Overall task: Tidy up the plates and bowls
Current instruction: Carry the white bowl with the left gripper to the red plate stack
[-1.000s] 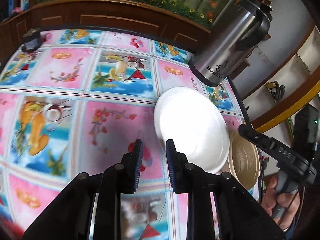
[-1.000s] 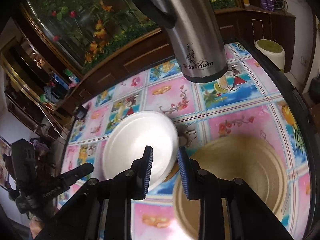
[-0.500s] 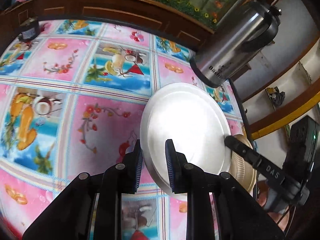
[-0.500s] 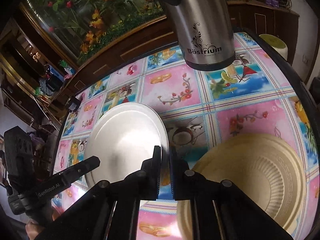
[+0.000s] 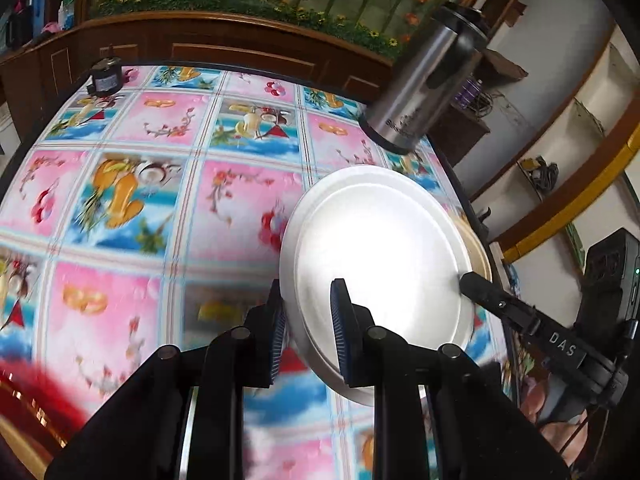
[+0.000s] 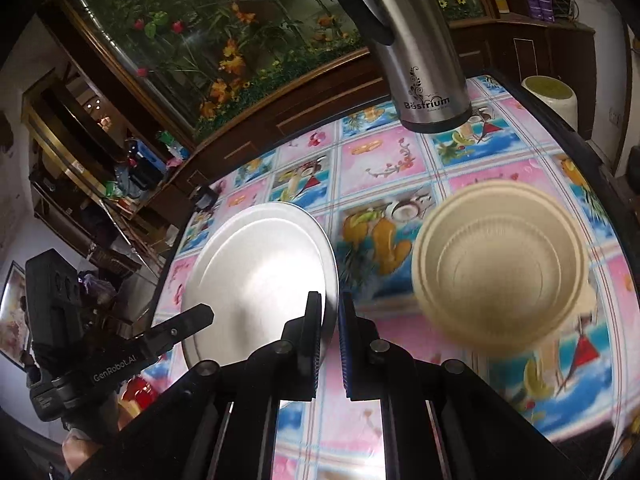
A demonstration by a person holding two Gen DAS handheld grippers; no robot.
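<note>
Left wrist view first: my left gripper [image 5: 307, 328] has its jaws set around the near rim of the white plate [image 5: 380, 256], one finger outside the rim and one over the face, with a gap left on either side, so I judge it as straddling the rim, not pinching it. The plate sits tilted, lifted off the patterned desk [image 5: 160, 208], and I read that tilt as the reason both grippers are on it: two holds steady a wide, shallow thing. My right gripper [image 5: 472, 284] meets the far rim, fingers pointing back toward me. A sliver of the beige bowl [image 5: 478, 252] shows behind the plate, and the steel thermos [image 5: 424, 84] stands beyond.

Right wrist view: my right gripper [image 6: 330, 316] is nearly closed, clamping the plate [image 6: 256, 268] by its edge, reaching level across the desk [image 6: 400, 168]. The left gripper [image 6: 192, 320] comes in low from the opposite side. The bowl [image 6: 496, 264] rests apart to the right, upright and empty, likely where the plate belongs next.
</note>
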